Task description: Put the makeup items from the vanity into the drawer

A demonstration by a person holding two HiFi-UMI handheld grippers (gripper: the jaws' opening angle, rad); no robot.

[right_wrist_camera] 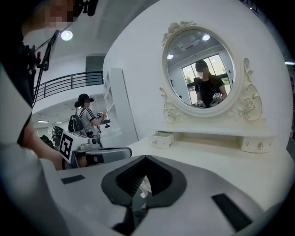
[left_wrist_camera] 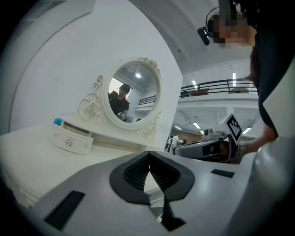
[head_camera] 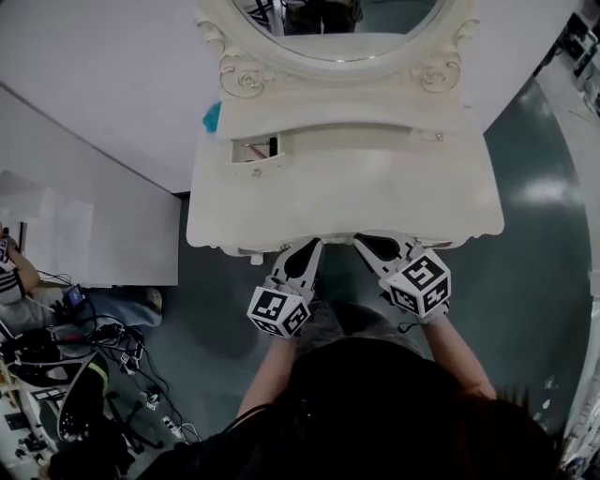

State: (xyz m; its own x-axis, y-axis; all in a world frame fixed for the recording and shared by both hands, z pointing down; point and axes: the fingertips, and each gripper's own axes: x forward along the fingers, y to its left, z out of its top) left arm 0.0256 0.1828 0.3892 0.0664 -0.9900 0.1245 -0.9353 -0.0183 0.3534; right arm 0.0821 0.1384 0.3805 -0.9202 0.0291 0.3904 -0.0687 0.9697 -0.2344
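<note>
Head view: we look steeply down on the white vanity point(head_camera: 347, 202), with its oval mirror point(head_camera: 337, 23) at the far edge. The small drawer point(head_camera: 255, 150) on the left of the raised back shelf stands pulled open; we note a few dark and reddish items point(head_camera: 259, 146) lying inside, too small to name. A teal object point(head_camera: 212, 117) sits at the shelf's left end, just behind the drawer. The left gripper point(head_camera: 309, 251) and right gripper point(head_camera: 370, 246) hang side by side over the near edge of the vanity, apart from each other and well short of the drawer. Left gripper view: jaws clenched tip to tip, nothing between them; the open drawer is far left and the teal object just behind it. Right gripper view: jaws likewise pressed together and empty, with the open drawer ahead under the mirror's left scroll. A person with a backpack point(right_wrist_camera: 84, 117) stands in the hall on the left.
</note>
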